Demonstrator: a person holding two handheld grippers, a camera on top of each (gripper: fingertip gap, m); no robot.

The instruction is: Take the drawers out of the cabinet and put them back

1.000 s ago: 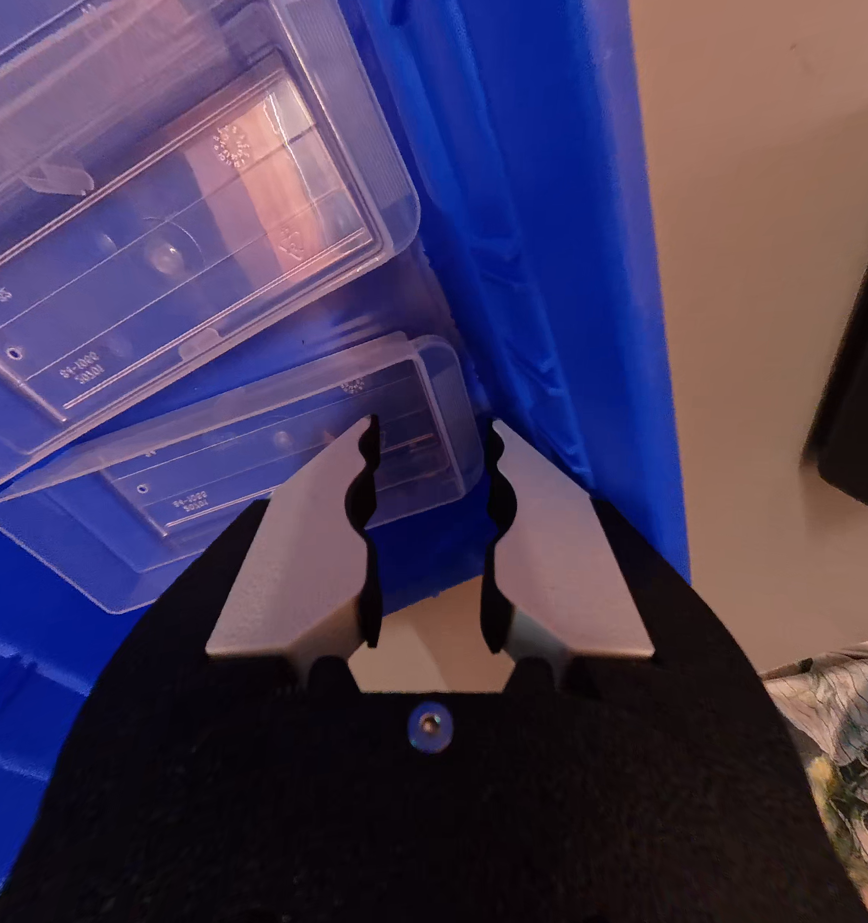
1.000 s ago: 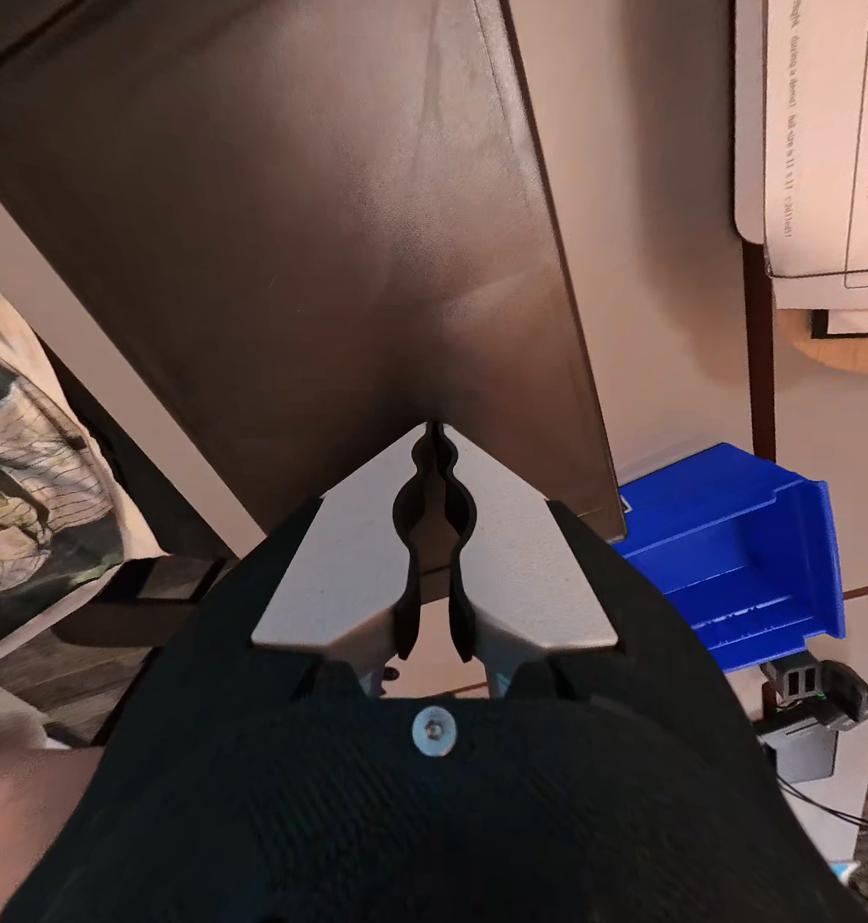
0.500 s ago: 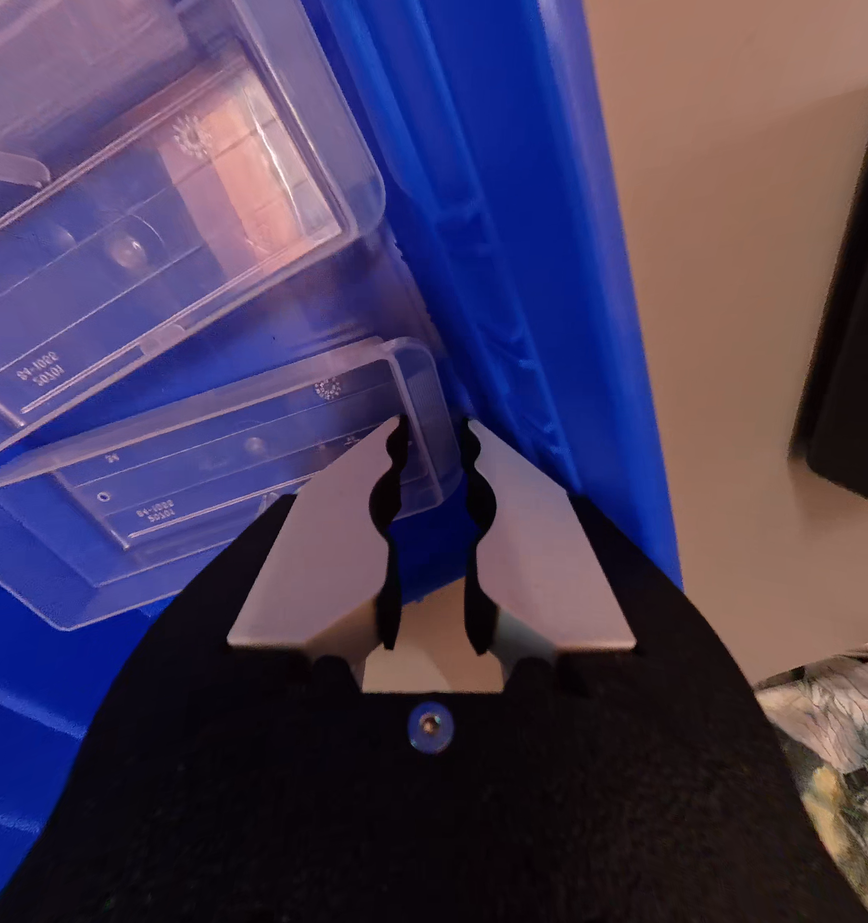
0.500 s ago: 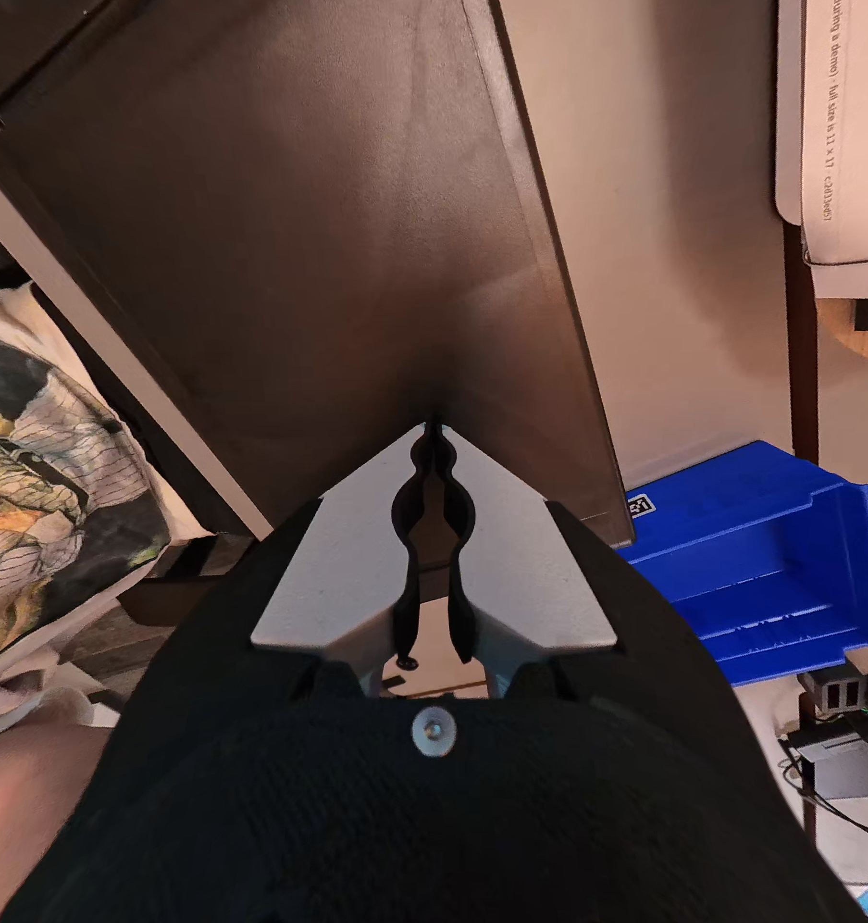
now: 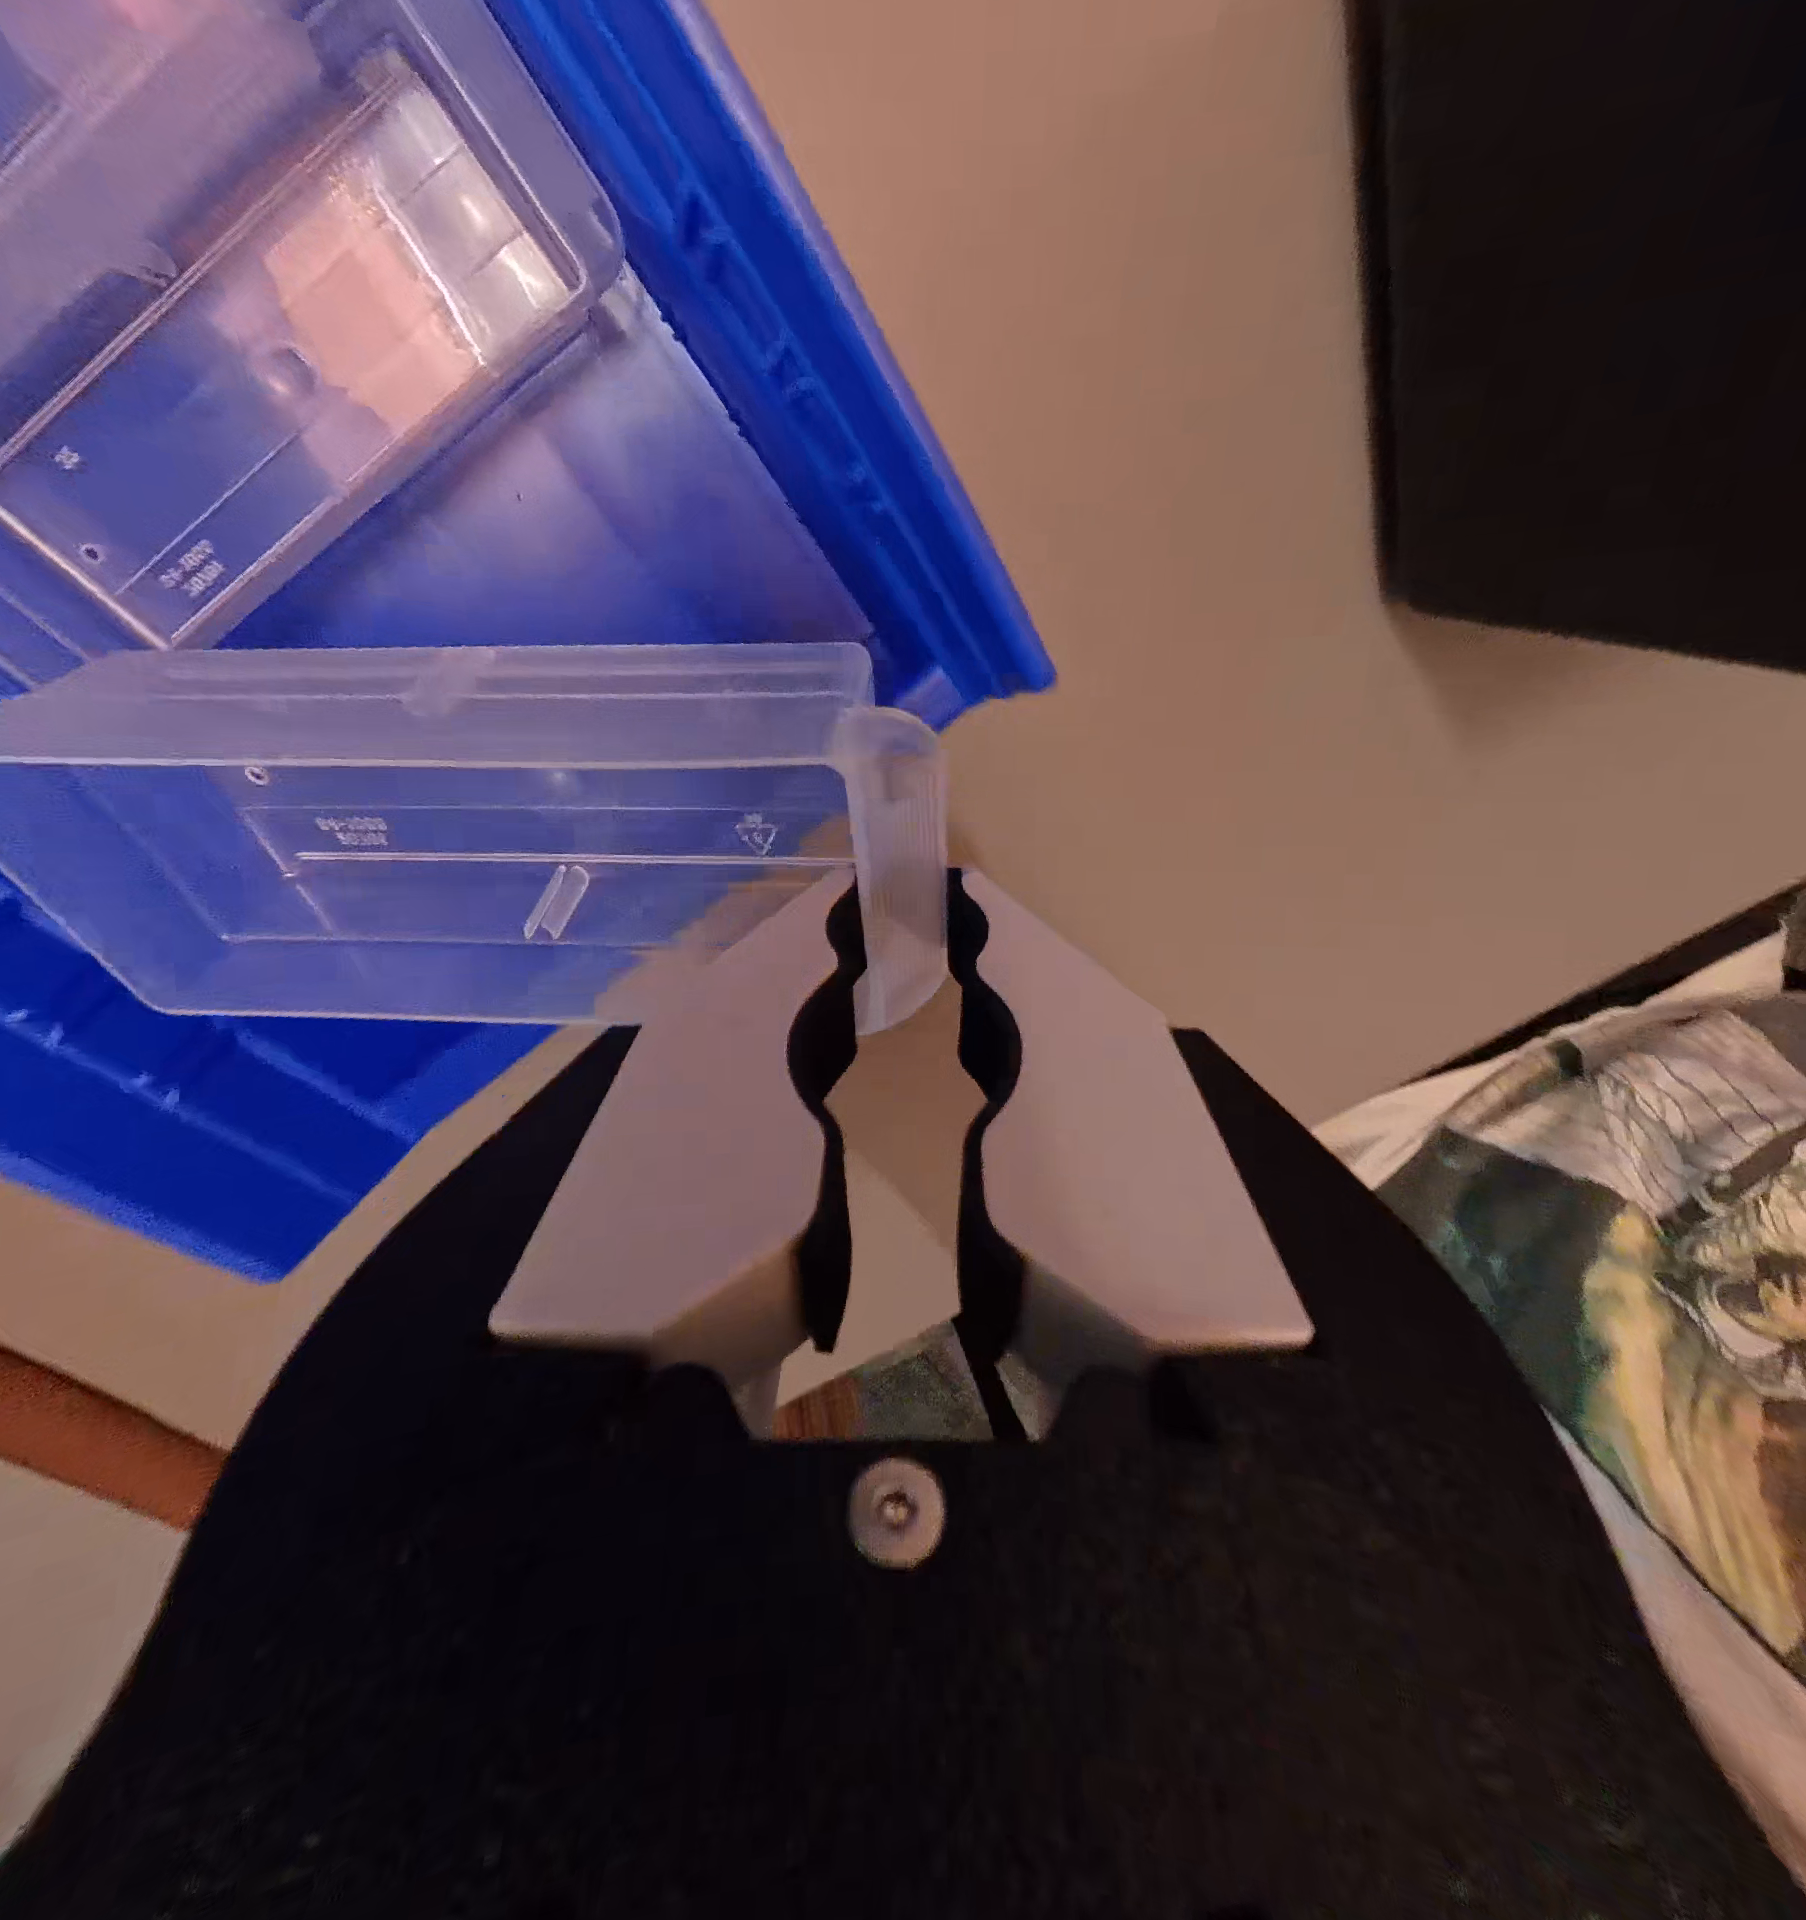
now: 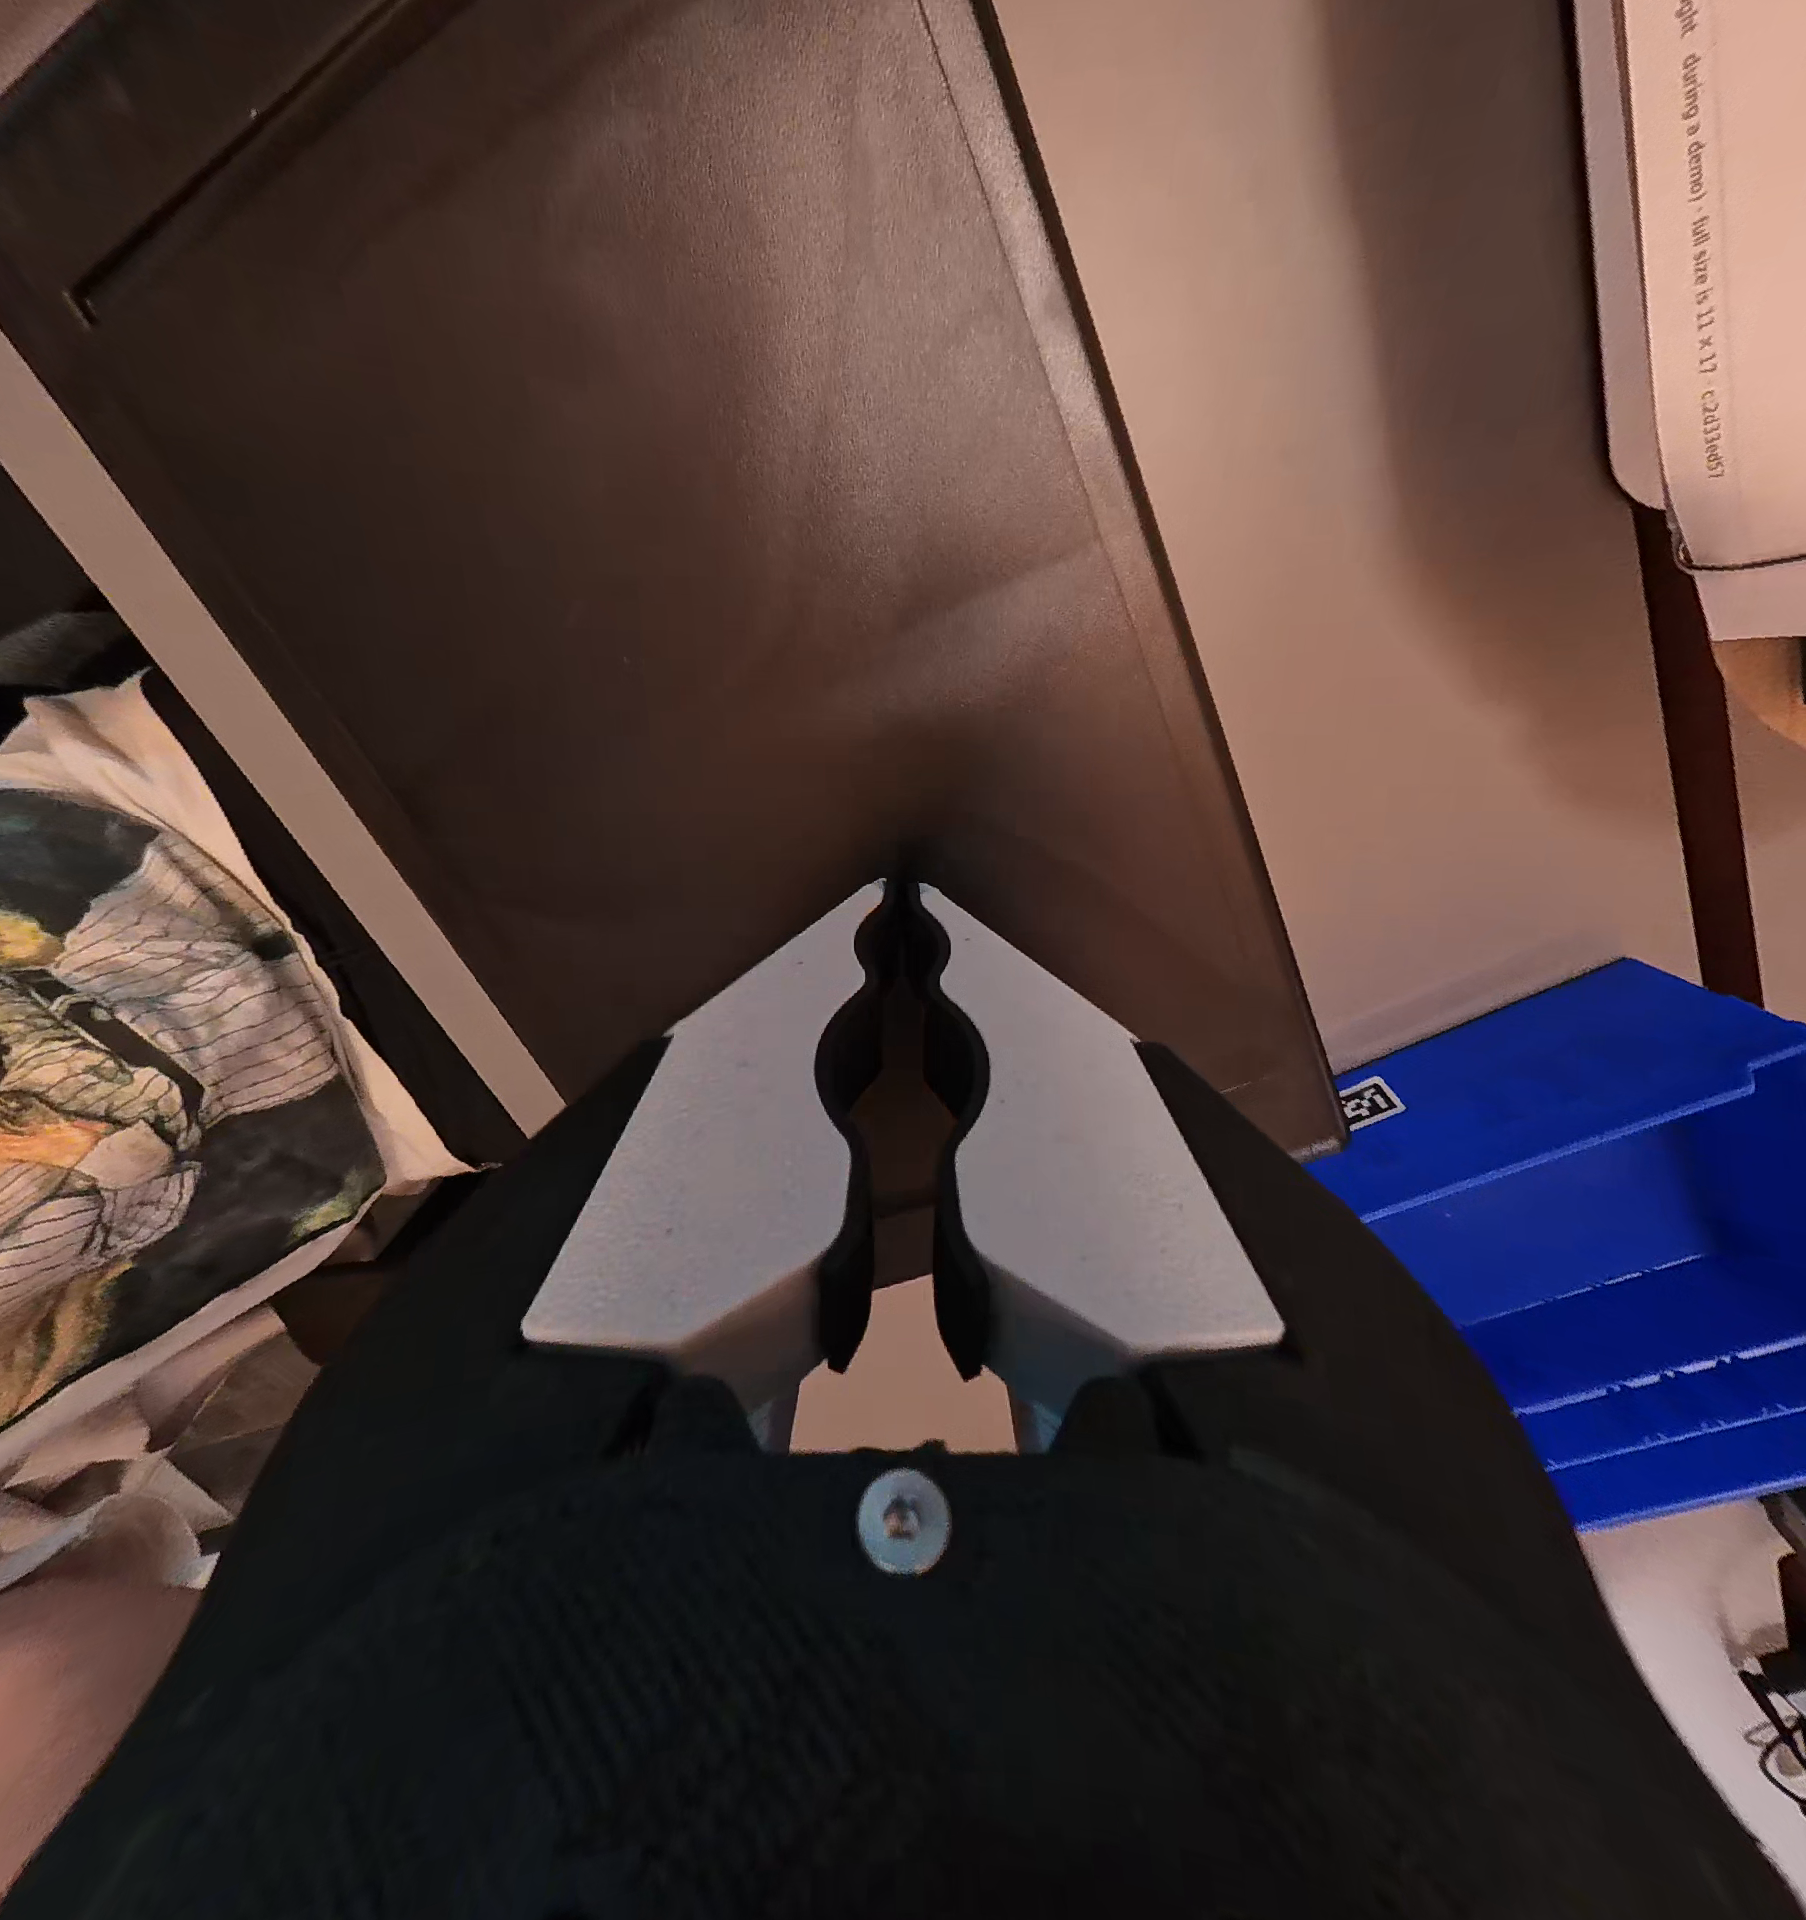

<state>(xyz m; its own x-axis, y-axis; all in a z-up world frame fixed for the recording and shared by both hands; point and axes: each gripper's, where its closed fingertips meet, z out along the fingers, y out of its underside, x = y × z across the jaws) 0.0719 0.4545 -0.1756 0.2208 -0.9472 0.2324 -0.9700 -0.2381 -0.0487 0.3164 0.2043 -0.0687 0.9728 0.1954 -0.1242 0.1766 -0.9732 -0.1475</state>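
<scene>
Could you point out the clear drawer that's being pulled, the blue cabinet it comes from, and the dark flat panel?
clear drawer [image 5: 411, 831]: left wrist view, on its see-through bottom.
blue cabinet [image 5: 816, 343]: left wrist view, on its ribbed side wall.
dark flat panel [image 6: 670, 520]: right wrist view, on its broad face.

blue cabinet [image 5: 795, 343] w/ clear see-through drawers; the pulled drawer [image 5: 442, 831] is colourless, frosted at its handle tab [image 5: 899, 831]. left gripper [image 5: 901, 935]: pale grey fingers [image 5: 1075, 1122], black wavy pads, black fuzzy body, silver screw. right gripper [image 6: 901, 904] same colours. dark brown panel [image 6: 670, 520] w/ dull sheen. beige wall [image 5: 1138, 416]. printed fabric [image 6: 99, 1039]: white w/ thin black pinstripes, yellow-green & black patches. white paper sheet [image 6: 1751, 260] w/ black print. blue bin [image 6: 1605, 1226] w/ small black-white square tag.
</scene>
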